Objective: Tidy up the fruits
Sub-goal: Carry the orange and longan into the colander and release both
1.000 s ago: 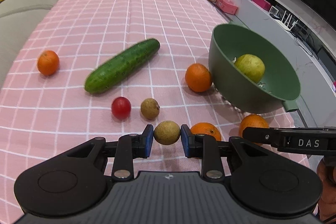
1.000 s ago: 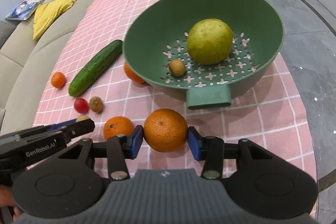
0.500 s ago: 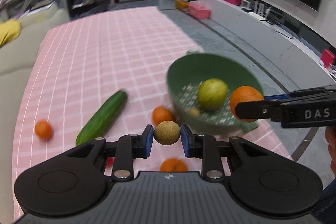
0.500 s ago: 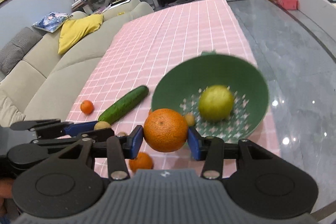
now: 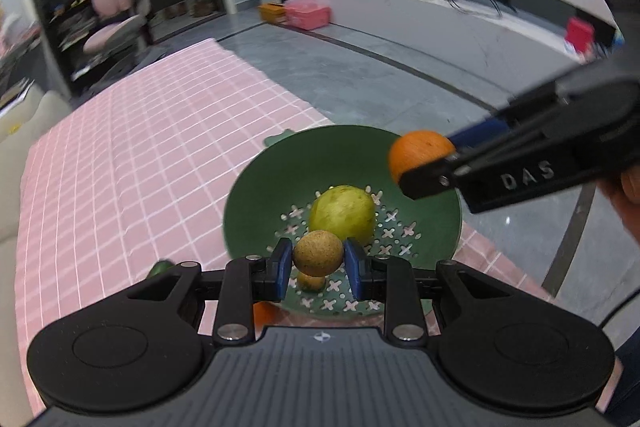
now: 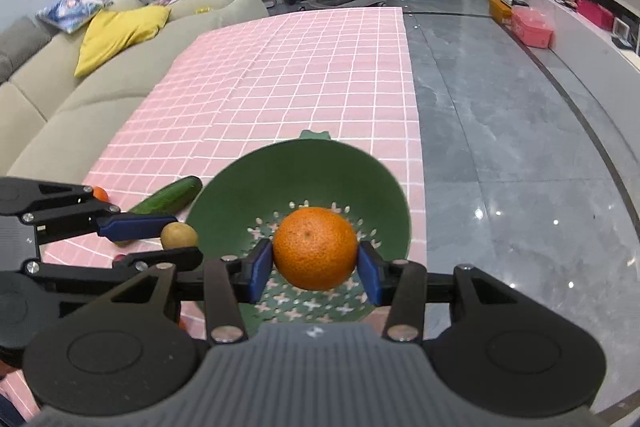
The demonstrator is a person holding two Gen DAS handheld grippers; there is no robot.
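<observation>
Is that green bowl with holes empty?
No. The green colander holds a yellow-green fruit and a small brown one on its perforated bottom.

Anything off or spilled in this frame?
Nothing spilled or damaged. Only oddity: a cucumber lies among the fruit on the pink cloth. Both tongs grip fruit squarely above the green colander: left a small brown fruit, right an orange.

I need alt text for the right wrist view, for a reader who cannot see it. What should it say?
The right gripper holds an orange above a green perforated bowl on a pink checked tablecloth. At left, the left gripper holds a small brown fruit near the bowl's rim, with a cucumber behind.
</observation>
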